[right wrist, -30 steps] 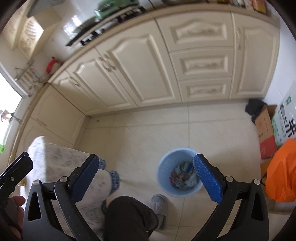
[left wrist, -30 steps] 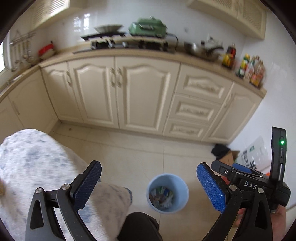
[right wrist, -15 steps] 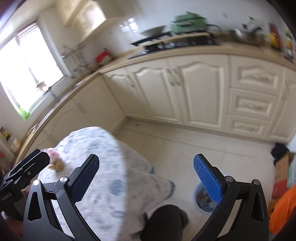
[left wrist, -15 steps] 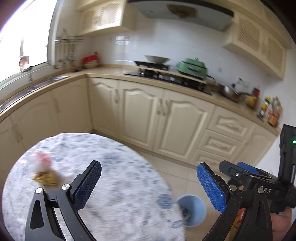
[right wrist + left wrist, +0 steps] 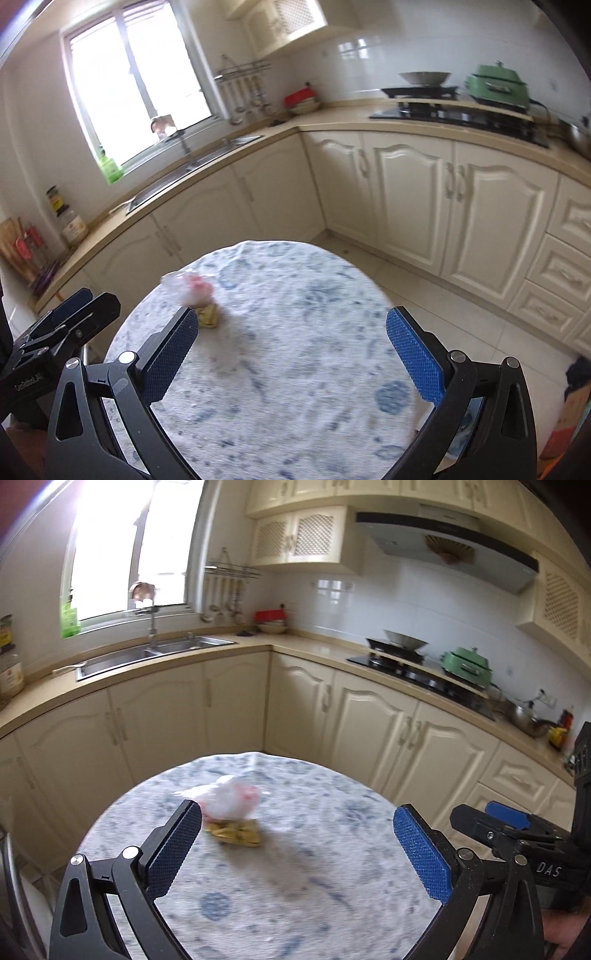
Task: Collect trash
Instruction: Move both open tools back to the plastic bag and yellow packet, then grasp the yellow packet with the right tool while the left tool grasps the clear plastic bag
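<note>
Trash: a crumpled clear plastic bag [image 5: 231, 802] with pink inside, blurred, lying against a flat yellow wrapper [image 5: 236, 833] on the left part of the round worktop [image 5: 295, 886], which has a blue-and-white patterned cloth.
Left gripper [image 5: 297, 849]: blue-padded fingers [image 5: 175, 851] spread wide, holding nothing, above the near worktop; the left pad is just beside the wrapper.
Right gripper [image 5: 301, 360]: fingers [image 5: 413, 360] wide apart, empty, above the same cloth.
Background: cream cabinets, sink [image 5: 147, 653] under a window, green pot [image 5: 467, 664] on the stove.
</note>
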`<state>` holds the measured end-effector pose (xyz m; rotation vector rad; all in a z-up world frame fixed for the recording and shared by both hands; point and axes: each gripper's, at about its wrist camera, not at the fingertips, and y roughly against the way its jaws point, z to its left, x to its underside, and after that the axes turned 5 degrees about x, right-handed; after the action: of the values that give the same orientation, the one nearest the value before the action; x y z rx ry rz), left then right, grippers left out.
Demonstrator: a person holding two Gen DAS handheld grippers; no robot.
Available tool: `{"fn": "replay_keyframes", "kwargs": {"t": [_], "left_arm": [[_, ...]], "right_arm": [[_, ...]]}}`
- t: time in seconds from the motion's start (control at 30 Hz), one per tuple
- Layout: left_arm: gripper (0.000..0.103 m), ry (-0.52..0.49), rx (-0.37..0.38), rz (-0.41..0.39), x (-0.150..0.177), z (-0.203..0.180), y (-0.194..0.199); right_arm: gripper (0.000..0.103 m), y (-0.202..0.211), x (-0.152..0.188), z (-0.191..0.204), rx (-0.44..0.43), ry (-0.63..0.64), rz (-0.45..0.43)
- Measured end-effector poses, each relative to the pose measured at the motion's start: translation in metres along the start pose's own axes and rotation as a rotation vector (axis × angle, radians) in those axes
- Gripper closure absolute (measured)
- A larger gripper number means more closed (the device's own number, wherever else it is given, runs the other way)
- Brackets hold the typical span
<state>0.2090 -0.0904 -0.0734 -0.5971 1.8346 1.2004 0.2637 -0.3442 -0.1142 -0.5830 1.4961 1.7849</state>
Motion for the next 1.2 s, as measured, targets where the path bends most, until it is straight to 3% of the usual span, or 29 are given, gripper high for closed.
{"fn": "replay_keyframes", "kwargs": {"t": [0.37,0.9,1.0,1.1,1.2], "left_arm": [[0.001,0.106,-0.155,-0.021,0.02,0.071,0.036],[0.001,0.196,-0.184,0.108,0.01,0.153,-0.048],[0.001,0.208,-0.189,0.135,0.007,0.162,-0.066],[0.001,0.21,-0.193,0.153,0.004,0.165,-0.08],[0.001,0.203,-0.196,0.161,0.0,0.166,-0.094]], "right_arm": [[0.0,-0.062,0.007,0.09,-0.092,0.177,0.097],[0.001,-0.21,0.039,0.15,-0.114,0.311,0.321],[0.01,-0.232,0.042,0.156,-0.114,0.346,0.344],[0.029,-0.246,0.042,0.159,-0.126,0.379,0.331],[0.033,-0.246,0.042,0.158,-0.157,0.402,0.324]]}}
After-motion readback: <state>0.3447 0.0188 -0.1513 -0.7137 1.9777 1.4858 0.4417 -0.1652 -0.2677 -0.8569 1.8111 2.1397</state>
